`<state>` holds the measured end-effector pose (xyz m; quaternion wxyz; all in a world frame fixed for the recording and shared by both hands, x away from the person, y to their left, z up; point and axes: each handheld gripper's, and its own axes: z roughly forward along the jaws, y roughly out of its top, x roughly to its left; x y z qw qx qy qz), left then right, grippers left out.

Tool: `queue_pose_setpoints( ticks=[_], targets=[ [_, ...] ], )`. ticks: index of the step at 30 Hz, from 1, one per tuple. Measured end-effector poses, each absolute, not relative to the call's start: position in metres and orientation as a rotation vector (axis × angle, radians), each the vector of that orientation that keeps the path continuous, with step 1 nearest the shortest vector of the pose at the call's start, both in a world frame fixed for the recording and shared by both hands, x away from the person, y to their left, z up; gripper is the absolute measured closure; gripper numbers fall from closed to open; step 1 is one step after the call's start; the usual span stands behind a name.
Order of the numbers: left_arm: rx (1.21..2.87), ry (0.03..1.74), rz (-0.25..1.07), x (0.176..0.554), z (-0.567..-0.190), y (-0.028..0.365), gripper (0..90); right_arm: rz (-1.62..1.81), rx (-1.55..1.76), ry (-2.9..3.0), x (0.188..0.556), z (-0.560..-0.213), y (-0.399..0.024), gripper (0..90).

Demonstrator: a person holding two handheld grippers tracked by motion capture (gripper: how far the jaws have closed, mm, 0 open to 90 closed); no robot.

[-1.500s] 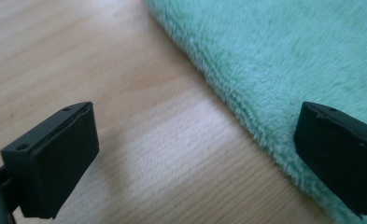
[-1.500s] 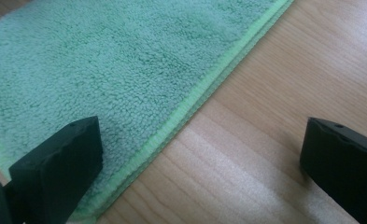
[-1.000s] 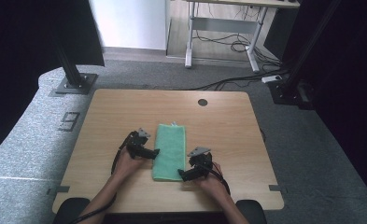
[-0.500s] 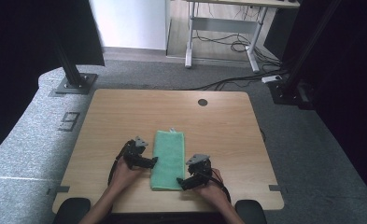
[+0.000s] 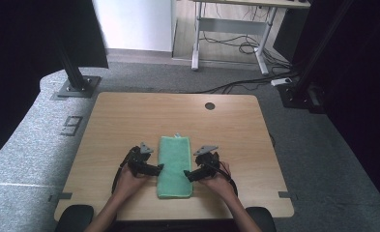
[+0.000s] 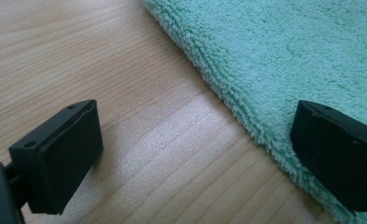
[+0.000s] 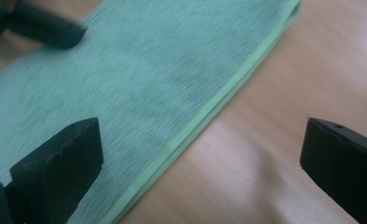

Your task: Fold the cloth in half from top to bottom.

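Two open, empty claws, the left claw point(image 5: 159, 167) and right claw point(image 5: 187, 174), are poised at a soft, light, floppy green towel point(image 5: 174, 166), best pinched at its long edges.

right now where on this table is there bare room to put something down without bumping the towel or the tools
Most free: the far half of the table, from the green towel out to the round hole. Also bare are the strip from the left tool to the left edge and the strip from the right tool to the right edge. It is crowded at the near middle, where both open tools flank the towel.
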<state>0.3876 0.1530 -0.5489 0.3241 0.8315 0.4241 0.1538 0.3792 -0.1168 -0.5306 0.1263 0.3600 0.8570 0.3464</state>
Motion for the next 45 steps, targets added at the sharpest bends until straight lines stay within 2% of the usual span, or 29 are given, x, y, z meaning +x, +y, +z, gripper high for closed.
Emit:
queue_pose_setpoints(
  ticks=[8, 14, 26, 36, 45],
  targets=[
    [2.183, 1.112, 0.403, 0.388, -0.549, 0.153, 2.6, 1.02, 1.101, 2.438, 0.41, -0.517, -0.118, 0.8],
    [2.18, 1.113, 0.403, 0.388, -0.549, 0.153, 2.6, 1.018, 1.09, 2.448, 0.427, -0.512, -0.114, 13.0],
    [2.183, 1.109, 0.402, 0.388, -0.549, 0.153, 2.6, 1.005, 1.102, 2.435, 0.455, -0.509, -0.105, 17.9],
    [2.181, 1.108, 0.401, 0.388, -0.549, 0.153, 2.6, 1.001, 1.079, 2.439, 0.476, -0.507, -0.095, 31.8],
    [2.184, 1.107, 0.401, 0.388, -0.549, 0.153, 2.6, 0.957, 1.085, 2.46, 0.491, -0.517, -0.09, 38.7]
  ],
)
